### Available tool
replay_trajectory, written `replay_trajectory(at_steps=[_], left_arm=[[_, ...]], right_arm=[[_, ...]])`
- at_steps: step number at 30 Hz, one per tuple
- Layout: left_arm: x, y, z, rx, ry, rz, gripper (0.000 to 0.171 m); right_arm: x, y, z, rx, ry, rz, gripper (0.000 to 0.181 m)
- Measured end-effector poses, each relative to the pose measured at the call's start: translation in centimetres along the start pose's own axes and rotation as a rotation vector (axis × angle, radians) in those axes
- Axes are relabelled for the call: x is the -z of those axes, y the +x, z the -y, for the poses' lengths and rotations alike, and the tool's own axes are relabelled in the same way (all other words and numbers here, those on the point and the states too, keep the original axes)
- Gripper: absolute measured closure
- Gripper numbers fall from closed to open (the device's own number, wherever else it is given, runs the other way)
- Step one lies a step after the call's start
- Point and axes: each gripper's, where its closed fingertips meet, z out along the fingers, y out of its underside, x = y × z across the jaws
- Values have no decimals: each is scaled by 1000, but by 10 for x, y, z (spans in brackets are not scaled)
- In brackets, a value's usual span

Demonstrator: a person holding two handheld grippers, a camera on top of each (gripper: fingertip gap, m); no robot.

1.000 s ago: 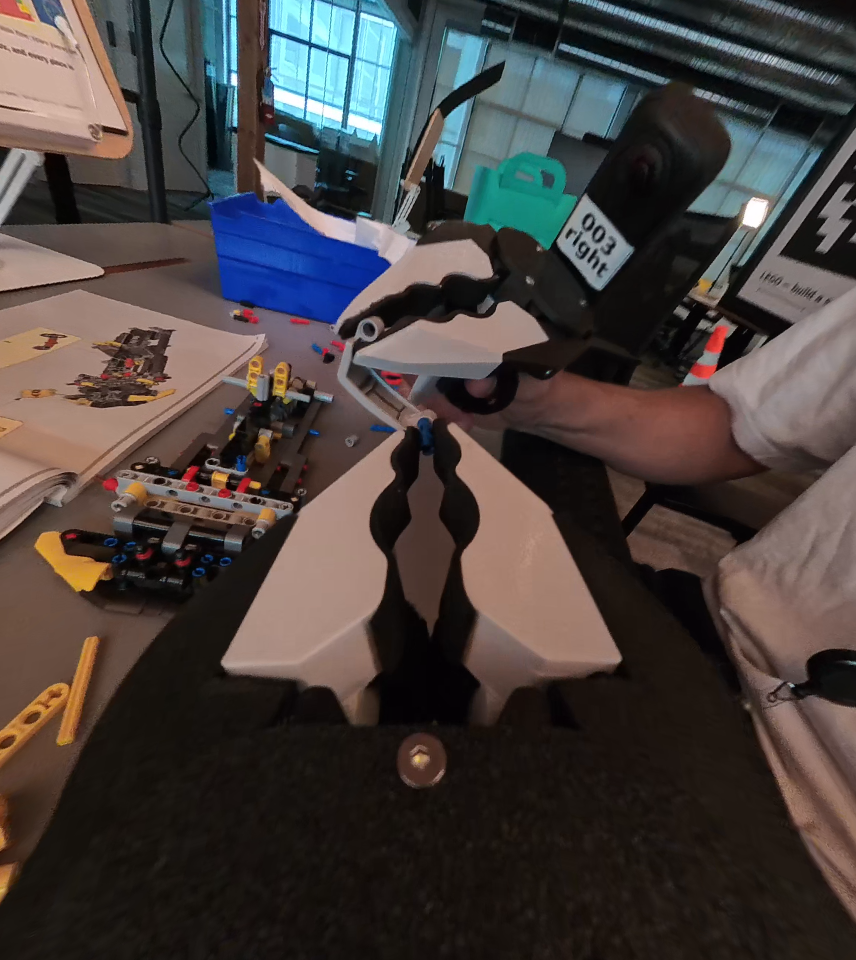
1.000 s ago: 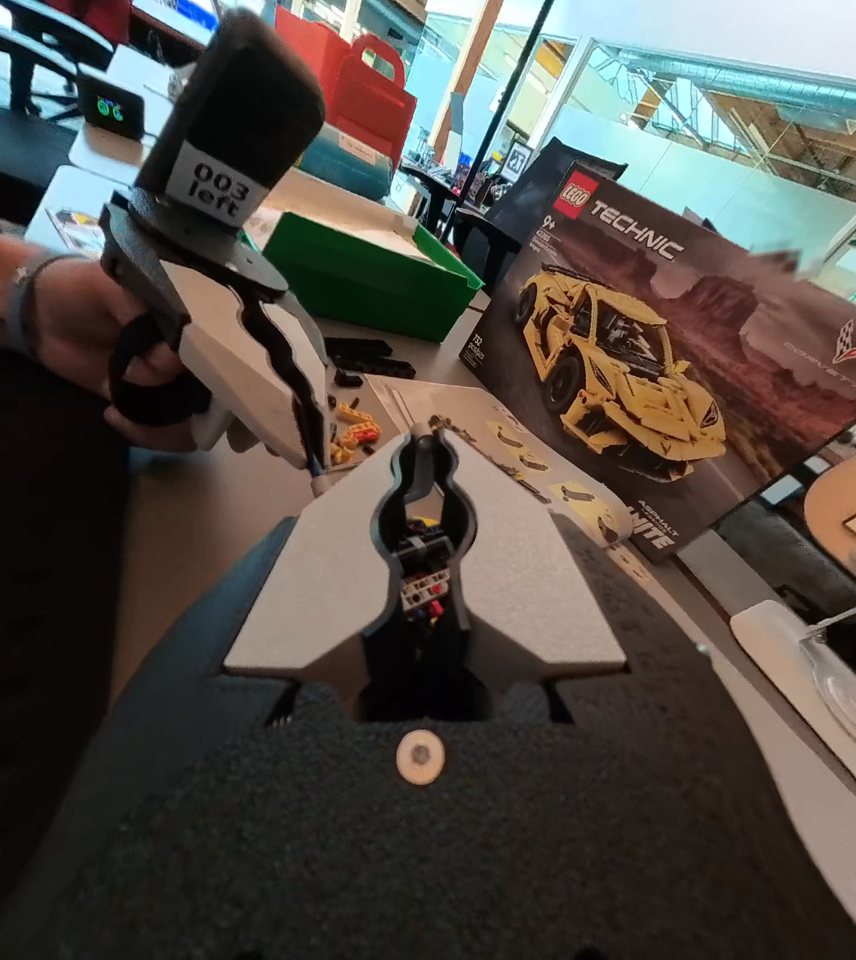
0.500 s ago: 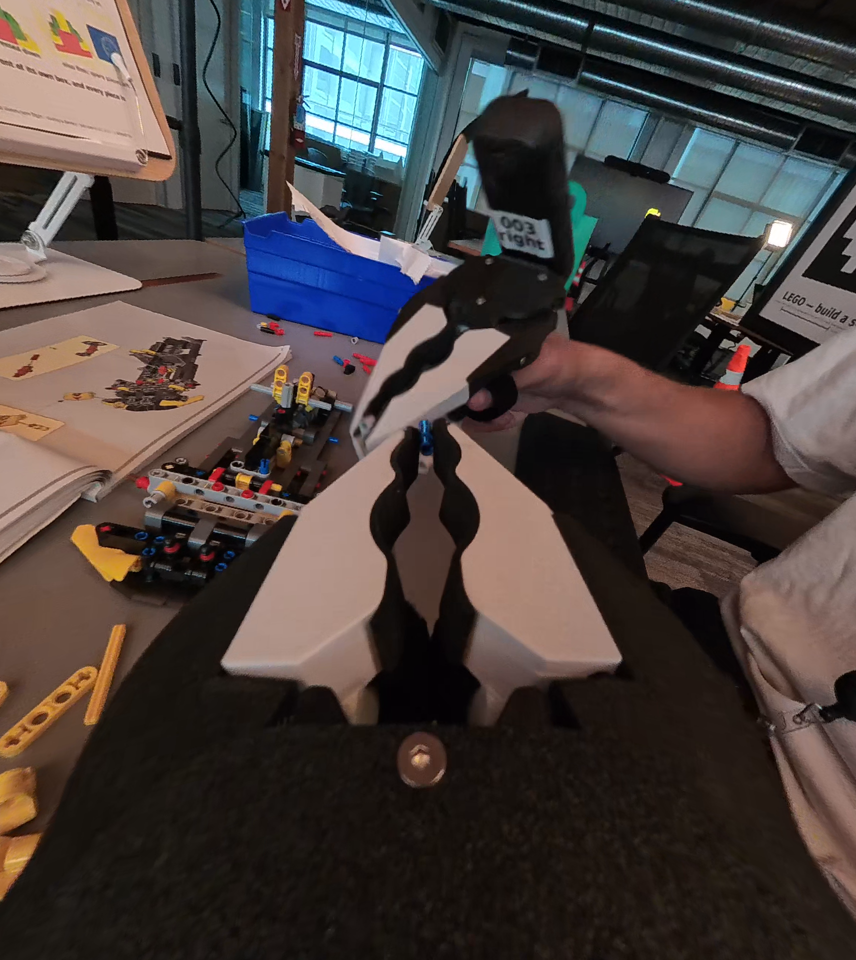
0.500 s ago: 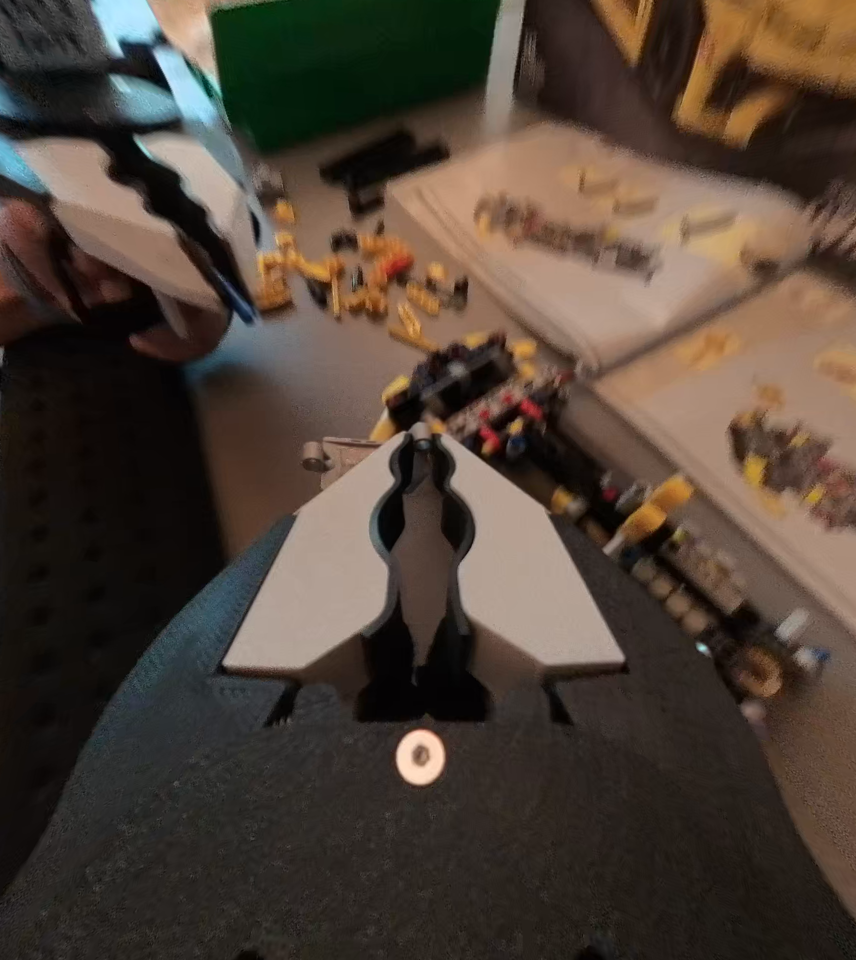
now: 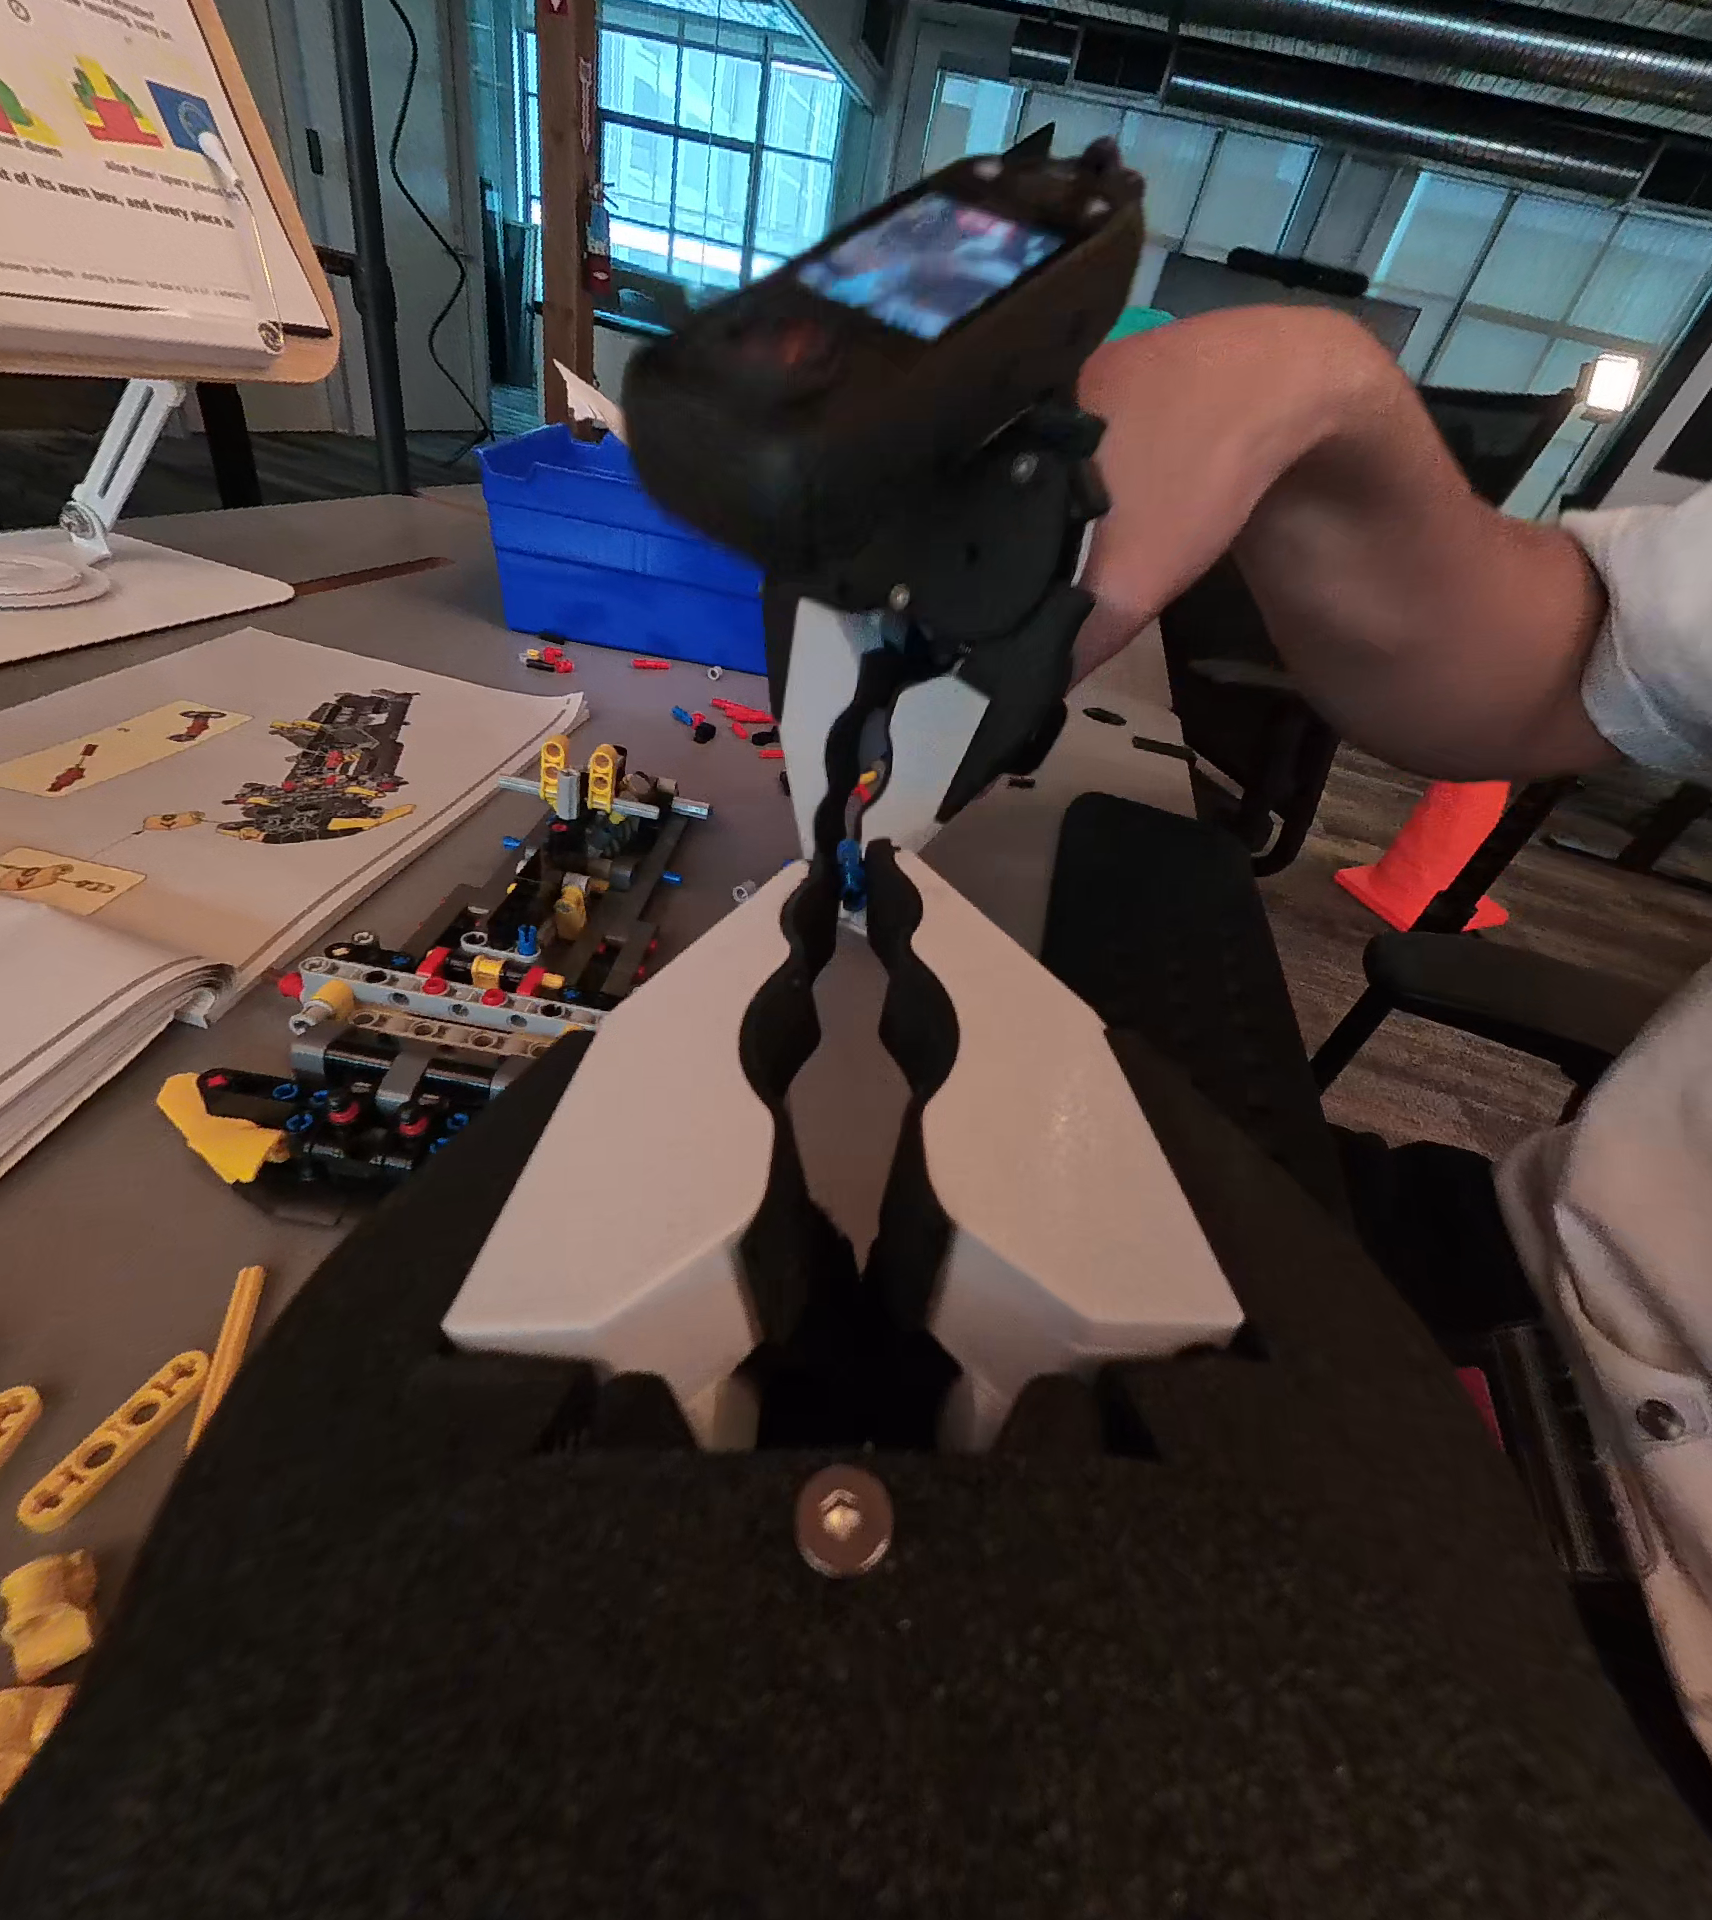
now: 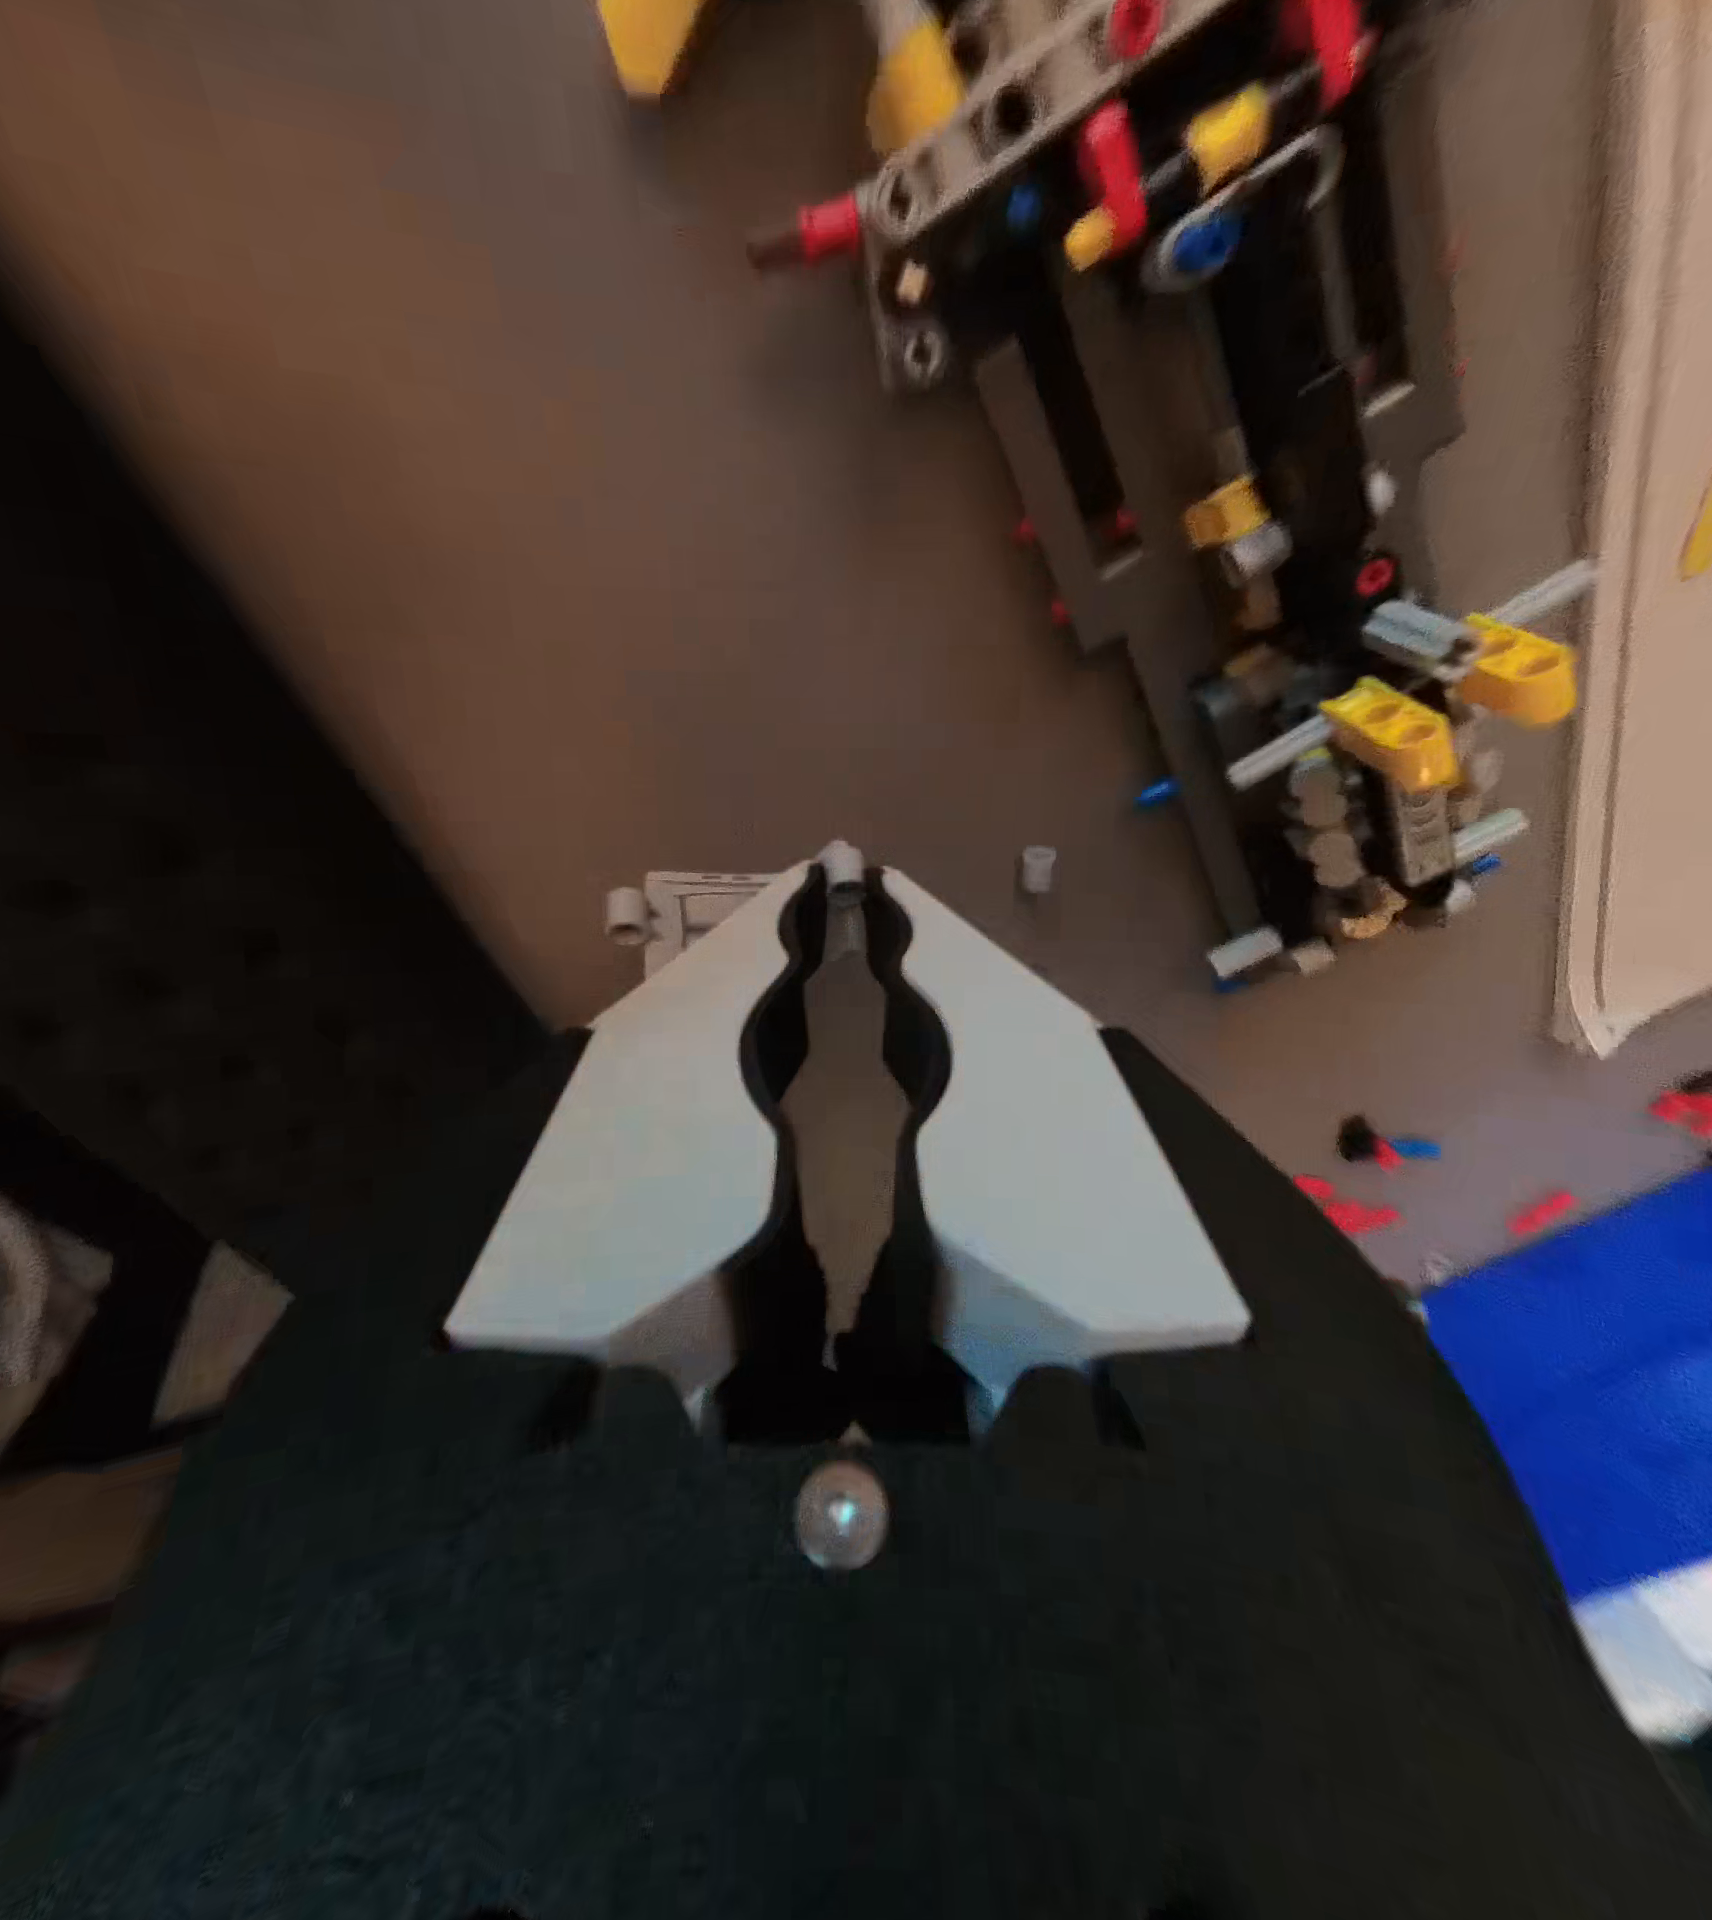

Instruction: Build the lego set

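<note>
My left gripper (image 5: pixel 850 902) is shut on a small blue pin (image 5: pixel 847 862) that sticks out of its tips, held above the table. My right gripper (image 5: pixel 847 826) points straight down just above that pin, its tips almost touching it. In the right wrist view my right gripper (image 6: pixel 841 885) is shut on a light grey piece (image 6: pixel 670 906) that pokes out to the left of the tips. The half-built black and grey chassis (image 5: pixel 478 987) lies on the table left of both grippers. It also shows in the right wrist view (image 6: pixel 1247 468).
An open instruction booklet (image 5: pixel 208 790) lies left of the chassis. A blue bin (image 5: pixel 613 561) stands behind, with red and blue pins (image 5: pixel 727 712) scattered before it. Yellow beams (image 5: pixel 104 1444) lie at the near left. A small grey bush (image 6: pixel 1037 868) lies by the chassis. Some 15 cm of space lies between my two pairs of fingers. My right gripper's tips are some 5 cm from the small grey bush (image 6: pixel 1037 868).
My right gripper has swung from lying level to pointing straight down over my left gripper's tips, still holding the grey piece. My left gripper has kept the blue pin and barely moved.
</note>
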Motion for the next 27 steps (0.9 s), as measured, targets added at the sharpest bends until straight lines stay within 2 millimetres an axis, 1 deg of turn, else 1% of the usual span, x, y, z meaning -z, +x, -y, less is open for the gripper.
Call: replay_trajectory(at_steps=[3, 6, 8, 10, 11, 12, 14, 17, 18, 19, 20, 21, 22, 23, 24, 26, 27], left_arm=[[1, 0, 2, -5, 12, 4, 169], [2, 3, 3, -24, 20, 1, 168], [2, 4, 3, -36, 20, -1, 168], [2, 5, 3, -41, 18, -4, 168], [2, 5, 3, -42, 18, -5, 168], [2, 6, 3, -44, 18, -6, 168], [2, 6, 3, -45, 19, -5, 168], [3, 6, 3, -45, 22, -3, 169], [3, 5, 3, -44, 22, -4, 169], [3, 6, 3, -44, 22, -5, 169], [2, 6, 2, -43, 19, -7, 169], [2, 6, 2, -42, 14, -10, 169], [1, 6, 1, -42, 10, -11, 169], [1, 6, 1, -43, 8, -12, 169], [1, 6, 1, -43, 8, -12, 169], [1, 6, 1, -39, 8, -13, 169], [1, 6, 1, -37, 7, -15, 169]], right_arm=[[-11, 4, -13, 30, -206, -3, 175], [-24, 4, -19, 10, -300, 36, 175], [-30, 5, -20, -15, -323, 50, 170], [-29, 8, -15, -34, -283, 43, 166], [-28, 6, -11, -41, -257, 58, 163], [-27, 3, -10, -42, -241, 76, 157], [-21, 4, -5, -27, -169, 78, 148], [1, 14, 2, -30, 21, 95, 137], [12, 18, 5, -17, 105, 104, 137], [22, 19, 6, 32, 189, 114, 137], [29, 16, 5, 102, 260, 121, 135], [34, 4, 0, 176, 307, 165, 135], [35, -8, -3, 240, 341, 197, 136], [33, -19, -5, 303, 379, 212, 142], [28, -27, -9, 374, 400, 197, 146], [13, -24, -17, 476, 392, 74, 150], [8, -24, -20, 503, 391, 52, 153]])
